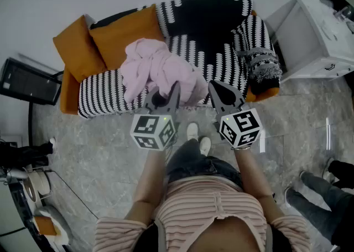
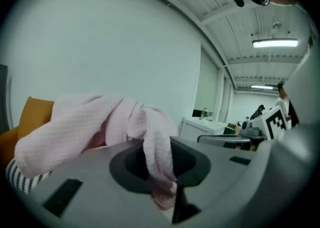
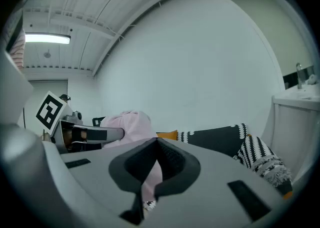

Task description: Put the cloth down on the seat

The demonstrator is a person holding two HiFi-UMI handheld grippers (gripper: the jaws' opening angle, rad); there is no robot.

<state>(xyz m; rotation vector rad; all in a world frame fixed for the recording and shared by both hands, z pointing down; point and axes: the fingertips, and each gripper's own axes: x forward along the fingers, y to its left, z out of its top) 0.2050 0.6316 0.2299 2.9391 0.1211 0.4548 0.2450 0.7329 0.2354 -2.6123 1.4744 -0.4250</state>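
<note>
A bunched pink cloth (image 1: 157, 71) hangs over the front of the sofa seat (image 1: 102, 93), which is covered by a black-and-white striped blanket. My left gripper (image 1: 164, 97) is shut on it. In the left gripper view a fold of the cloth (image 2: 157, 144) runs down between the jaws and is pinched at their tips. My right gripper (image 1: 213, 86) sits just right of the cloth, with its tip at the cloth's right edge. In the right gripper view a strip of pink cloth (image 3: 150, 182) shows in the narrow gap between its jaws. I cannot tell whether it is gripped.
Two orange cushions (image 1: 102, 37) lean at the sofa's left end. A fringed striped throw (image 1: 260, 60) drapes over its right arm. A white cabinet (image 1: 318, 37) stands to the right, a dark monitor (image 1: 27, 82) to the left. A person's legs (image 1: 323, 193) are at lower right.
</note>
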